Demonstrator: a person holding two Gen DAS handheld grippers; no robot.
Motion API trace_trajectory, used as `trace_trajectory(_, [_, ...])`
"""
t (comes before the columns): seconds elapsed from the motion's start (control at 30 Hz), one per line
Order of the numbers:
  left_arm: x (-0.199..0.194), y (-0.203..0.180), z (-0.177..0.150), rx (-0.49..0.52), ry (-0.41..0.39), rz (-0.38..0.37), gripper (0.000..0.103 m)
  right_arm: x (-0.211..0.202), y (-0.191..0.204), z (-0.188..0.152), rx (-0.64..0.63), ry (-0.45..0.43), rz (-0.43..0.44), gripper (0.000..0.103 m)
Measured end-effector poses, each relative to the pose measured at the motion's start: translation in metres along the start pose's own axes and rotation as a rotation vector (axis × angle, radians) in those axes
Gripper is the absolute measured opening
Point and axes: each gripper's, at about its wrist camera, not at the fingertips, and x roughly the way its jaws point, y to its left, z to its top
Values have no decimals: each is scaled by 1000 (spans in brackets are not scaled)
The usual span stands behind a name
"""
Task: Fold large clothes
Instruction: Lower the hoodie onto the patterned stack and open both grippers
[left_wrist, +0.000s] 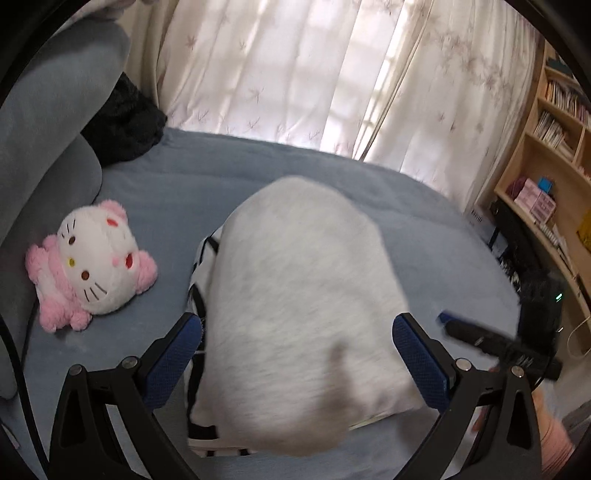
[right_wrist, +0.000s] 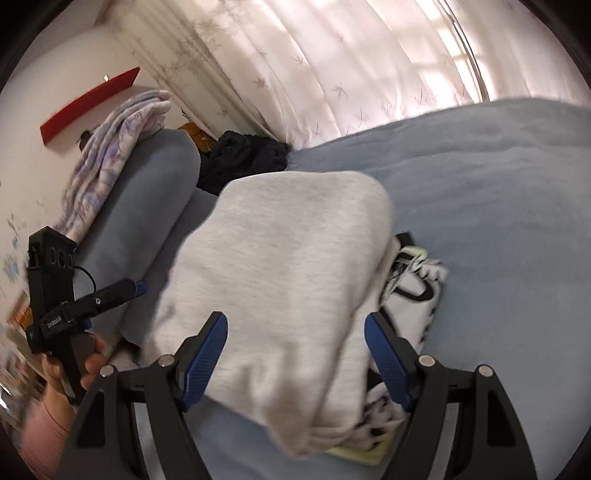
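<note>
A folded light grey garment (left_wrist: 299, 314) lies on the blue bed, on top of a white garment with black print (left_wrist: 201, 266). My left gripper (left_wrist: 297, 332) is open, its blue pads on either side of the grey bundle's near end, just above it. In the right wrist view the grey garment (right_wrist: 280, 273) covers the black-and-white garment (right_wrist: 417, 284), and a yellow edge (right_wrist: 365, 452) shows beneath. My right gripper (right_wrist: 295, 332) is open, jaws spread over the bundle. Neither holds cloth. The other gripper shows in each view, at the right (left_wrist: 498, 339) and at the left (right_wrist: 85, 299).
A pink and white cat plush (left_wrist: 92, 262) lies on the bed sheet (left_wrist: 184, 192) at the left. A dark garment (left_wrist: 122, 125) sits by the grey headboard cushion (left_wrist: 48, 122). A wooden bookshelf (left_wrist: 546, 155) stands right. Curtains (right_wrist: 351, 62) hang behind.
</note>
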Motion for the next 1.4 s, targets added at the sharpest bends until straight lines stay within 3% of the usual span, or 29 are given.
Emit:
trace_trajectory(0.13, [9, -17, 0, 34, 39, 34, 87, 11, -17, -12, 82, 88, -41, 77])
trace_trajectory(0.27, [28, -26, -12, 60, 84, 58, 73, 23, -24, -21, 116, 115, -50, 77])
trace_trajectory(0.3, [33, -27, -15, 60, 91, 68, 73, 27, -26, -22, 122, 128, -42, 76])
trace_trajectory(0.4, [34, -34, -21, 96, 72, 104, 73, 42, -24, -24, 137, 154, 30, 60])
trace_trajectory(0.5, [38, -40, -25, 144, 72, 152, 73, 55, -12, -25, 102, 170, 29, 57])
trace_trajectory(0.57, [42, -42, -26, 171, 71, 188, 73, 57, -9, -26, 83, 147, -11, 25])
trace_trajectory(0.63, [44, -46, -28, 202, 65, 220, 73, 40, -9, -25, 90, 80, -8, 17])
trace_trajectory(0.73, [52, -52, -33, 246, 77, 245, 73, 17, -11, -29, 87, -1, -71, 14])
trace_trajectory(0.93, [74, -75, -47, 349, 88, 371, 74, 28, -18, -38, 91, 58, -144, 14])
trace_trajectory(1.07, [63, -81, -40, 345, 70, 360, 79, 13, -3, -27, 49, 77, -203, 22])
trace_trajectory(1.23, [43, -68, -24, 236, 22, 311, 79, -18, 26, -5, 8, -49, -211, 27])
trace_trajectory(1.4, [52, -40, -16, 75, 40, 319, 81, 20, 35, 20, 68, -76, -127, 28])
